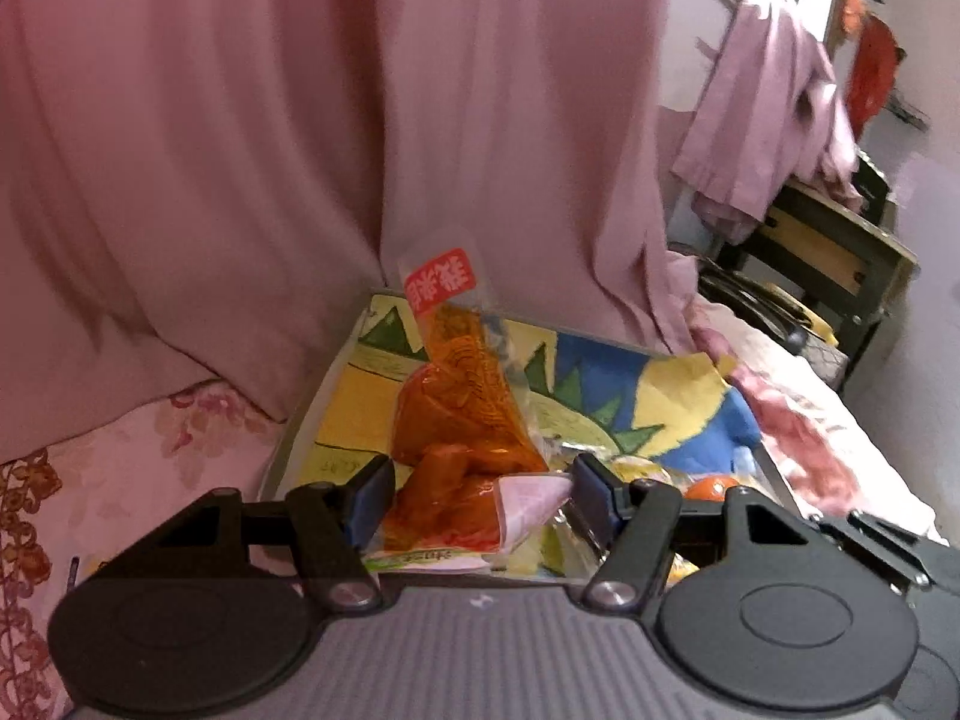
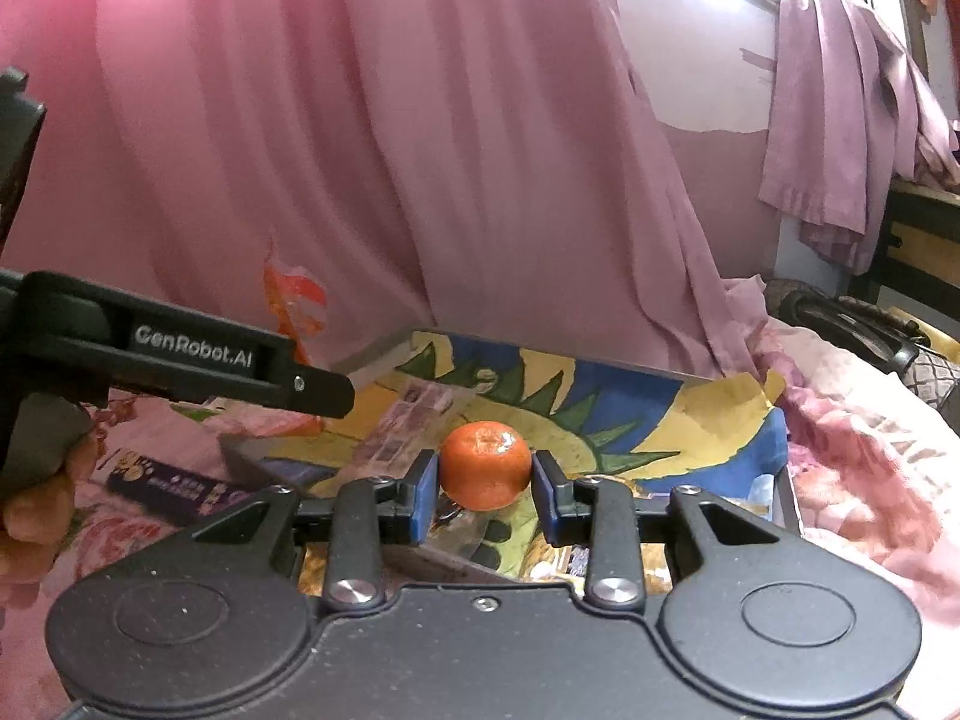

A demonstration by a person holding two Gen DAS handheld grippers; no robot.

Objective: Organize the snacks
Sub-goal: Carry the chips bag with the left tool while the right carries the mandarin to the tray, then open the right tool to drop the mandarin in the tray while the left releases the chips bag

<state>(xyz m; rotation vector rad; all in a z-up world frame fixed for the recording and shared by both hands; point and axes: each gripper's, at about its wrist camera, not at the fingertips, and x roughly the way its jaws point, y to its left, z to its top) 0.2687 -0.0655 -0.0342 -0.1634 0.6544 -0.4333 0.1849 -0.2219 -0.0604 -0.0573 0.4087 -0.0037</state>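
Note:
My left gripper [image 1: 477, 495] is shut on an orange snack packet [image 1: 462, 420] with a red label, held upright over the colourful box [image 1: 630, 390]. My right gripper [image 2: 485, 489] is shut on a small orange mandarin [image 2: 486, 472], held just above the same box [image 2: 600, 414]. The mandarin also shows in the left wrist view [image 1: 711, 487] at the right. The left gripper's body [image 2: 180, 360] crosses the left of the right wrist view.
The box lies on a floral pink bedspread [image 2: 870, 438]. A pink curtain [image 1: 300, 120] hangs close behind. A purple snack bar [image 2: 174, 489] lies on the bed left of the box. A dark chair [image 1: 828, 246] with clothes stands at the far right.

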